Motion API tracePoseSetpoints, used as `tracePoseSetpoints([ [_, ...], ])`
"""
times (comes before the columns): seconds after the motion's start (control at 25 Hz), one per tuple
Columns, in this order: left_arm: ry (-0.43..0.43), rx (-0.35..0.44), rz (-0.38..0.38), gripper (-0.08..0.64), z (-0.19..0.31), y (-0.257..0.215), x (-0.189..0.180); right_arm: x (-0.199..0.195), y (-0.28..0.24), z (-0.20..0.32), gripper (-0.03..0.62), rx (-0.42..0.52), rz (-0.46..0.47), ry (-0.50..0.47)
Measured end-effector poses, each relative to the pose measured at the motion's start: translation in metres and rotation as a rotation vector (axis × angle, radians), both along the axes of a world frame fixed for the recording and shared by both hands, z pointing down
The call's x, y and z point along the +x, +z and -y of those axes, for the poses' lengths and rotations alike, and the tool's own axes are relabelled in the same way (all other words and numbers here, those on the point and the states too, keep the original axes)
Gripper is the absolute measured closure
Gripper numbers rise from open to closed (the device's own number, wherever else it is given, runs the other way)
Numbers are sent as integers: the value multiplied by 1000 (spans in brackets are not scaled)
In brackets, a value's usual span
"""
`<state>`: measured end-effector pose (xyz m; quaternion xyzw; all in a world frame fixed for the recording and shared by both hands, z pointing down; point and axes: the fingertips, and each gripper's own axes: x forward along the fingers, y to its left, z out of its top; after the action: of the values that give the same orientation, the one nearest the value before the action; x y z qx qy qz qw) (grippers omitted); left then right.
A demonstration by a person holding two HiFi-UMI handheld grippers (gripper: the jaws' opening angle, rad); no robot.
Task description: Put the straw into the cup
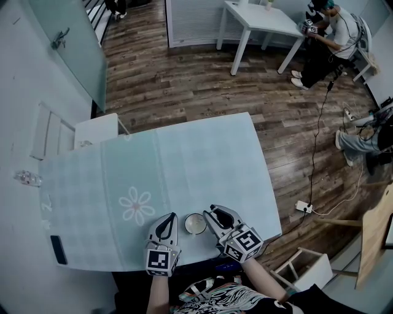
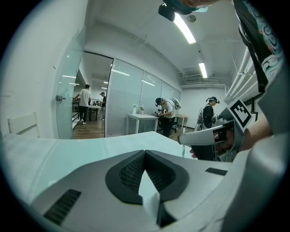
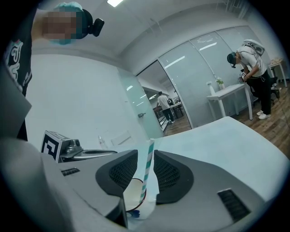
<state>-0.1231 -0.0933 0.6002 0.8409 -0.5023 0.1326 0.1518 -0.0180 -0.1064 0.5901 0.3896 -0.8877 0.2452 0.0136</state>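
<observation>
A small white cup (image 1: 195, 224) with a red rim stands on the pale cloth-covered table (image 1: 202, 159) near its front edge, between my two grippers. My right gripper (image 1: 212, 212) is just right of it, shut on a teal-and-white striped straw (image 3: 147, 165) that stands upright in a pale wrapper sleeve, its lower end over the cup (image 3: 129, 199). My left gripper (image 1: 167, 221) is at the cup's left; its jaws (image 2: 145, 154) meet at the tips with a pale wrapper scrap (image 2: 150, 195) between the pads. From the left gripper view the straw (image 2: 182, 149) shows at the right gripper's tip.
A dark phone (image 1: 58, 249) lies at the table's front left and a clear bottle (image 1: 27, 178) at its left edge. A white chair (image 1: 58, 132) stands behind the table. People sit at a white table (image 1: 258, 18) far back; cables and a power strip (image 1: 304, 206) lie on the floor.
</observation>
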Motion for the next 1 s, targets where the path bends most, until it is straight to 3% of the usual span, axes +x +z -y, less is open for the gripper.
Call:
tracePoseSetpoints([
  [1.0, 1, 16, 5, 548, 1, -5, 12, 26, -2, 1, 506, -20, 29, 44],
])
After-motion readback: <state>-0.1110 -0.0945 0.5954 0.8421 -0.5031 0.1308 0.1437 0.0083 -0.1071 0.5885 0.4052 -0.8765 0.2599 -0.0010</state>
